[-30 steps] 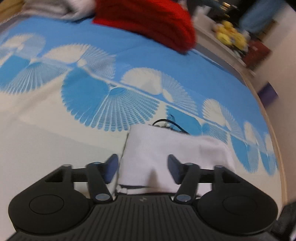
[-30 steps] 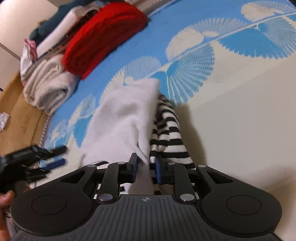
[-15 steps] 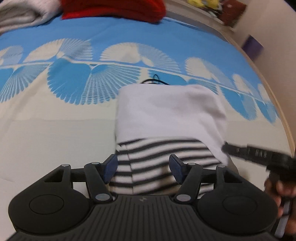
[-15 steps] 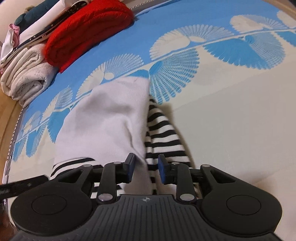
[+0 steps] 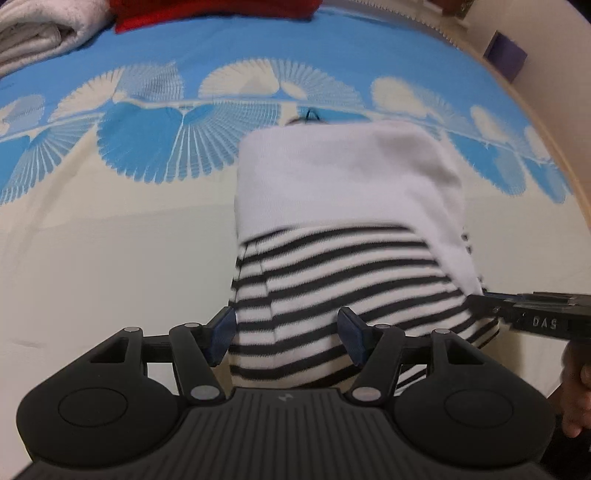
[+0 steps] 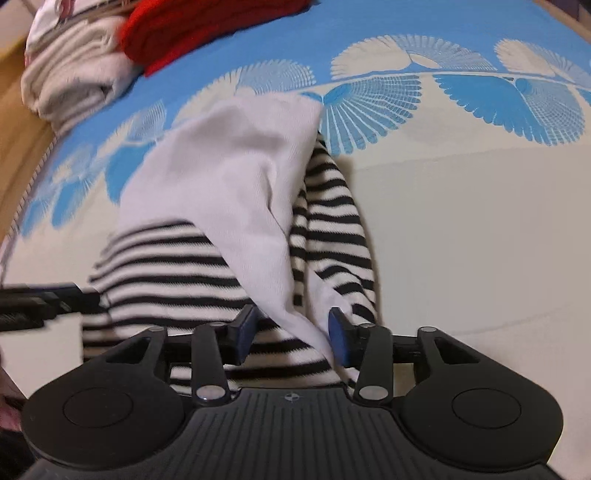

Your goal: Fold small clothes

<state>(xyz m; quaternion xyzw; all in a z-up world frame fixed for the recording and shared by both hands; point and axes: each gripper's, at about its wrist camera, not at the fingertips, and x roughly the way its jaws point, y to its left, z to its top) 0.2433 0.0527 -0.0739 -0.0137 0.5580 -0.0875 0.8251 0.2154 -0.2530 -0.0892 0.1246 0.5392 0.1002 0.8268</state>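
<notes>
A small garment, plain white above and black-and-white striped below (image 5: 343,280), lies folded on the blue-and-cream bedspread (image 5: 110,240). My left gripper (image 5: 283,334) is open over its striped near end, fingers to either side and nothing held. My right gripper (image 6: 291,334) is open, its fingers to either side of the white flap's tip (image 6: 306,321) and the striped cloth (image 6: 166,266). The right gripper's tip shows at the right of the left wrist view (image 5: 532,317); the left gripper's tip shows at the left of the right wrist view (image 6: 40,299).
A red knit (image 6: 207,22) and folded white and grey clothes (image 6: 70,81) are stacked at the far edge of the bed. The wooden bed rim (image 5: 554,140) curves along the right, with a purple box (image 5: 506,55) beyond it.
My right gripper has opened and let go of the white flap. Both grippers have drawn back toward the garment's near end, so more of the striped part shows.
</notes>
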